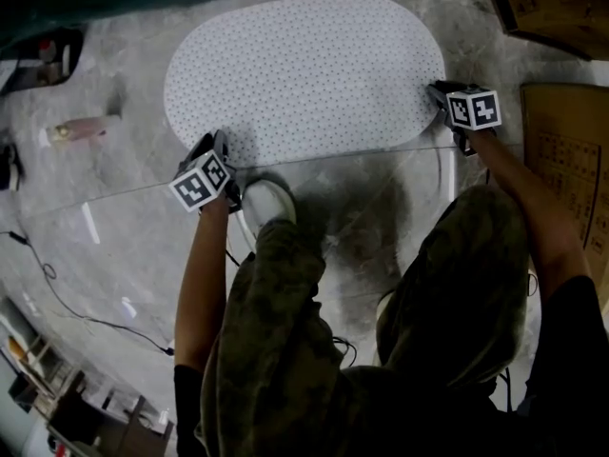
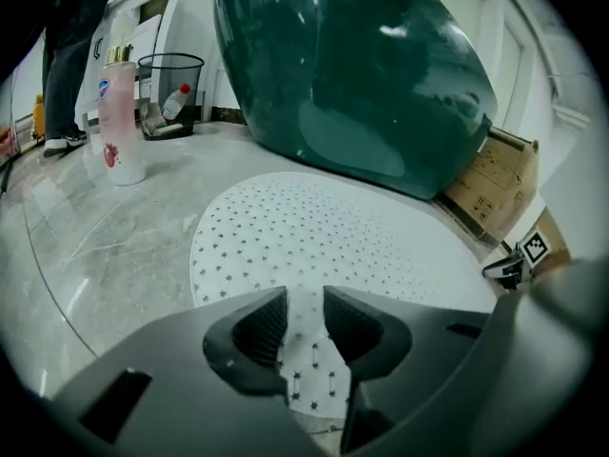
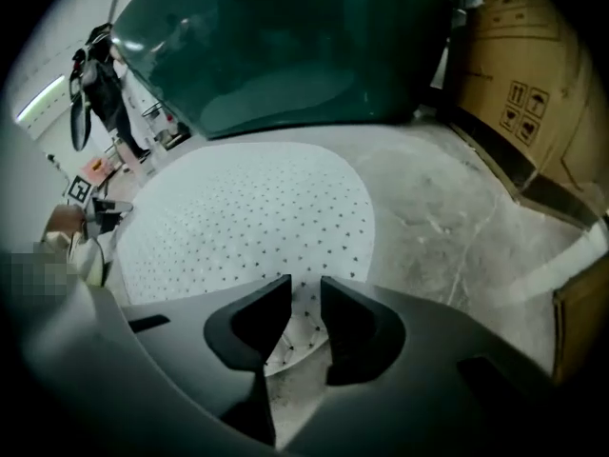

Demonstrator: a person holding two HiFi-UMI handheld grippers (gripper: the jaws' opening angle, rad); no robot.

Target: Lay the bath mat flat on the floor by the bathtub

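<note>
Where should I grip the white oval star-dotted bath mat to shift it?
On the white bath mat, pinch the near long edge toward each end, coming from the side opposite the dark green bathtub. It lies thin and flat, so only the rim offers a bite.

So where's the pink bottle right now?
The bottle is at the head view's left, on the floor left of the mat, near the bin.

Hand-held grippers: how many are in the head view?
2. The left hand-held gripper grips the bath mat at its near left edge; the right hand-held gripper grips its right end. None seems hidden.
</note>
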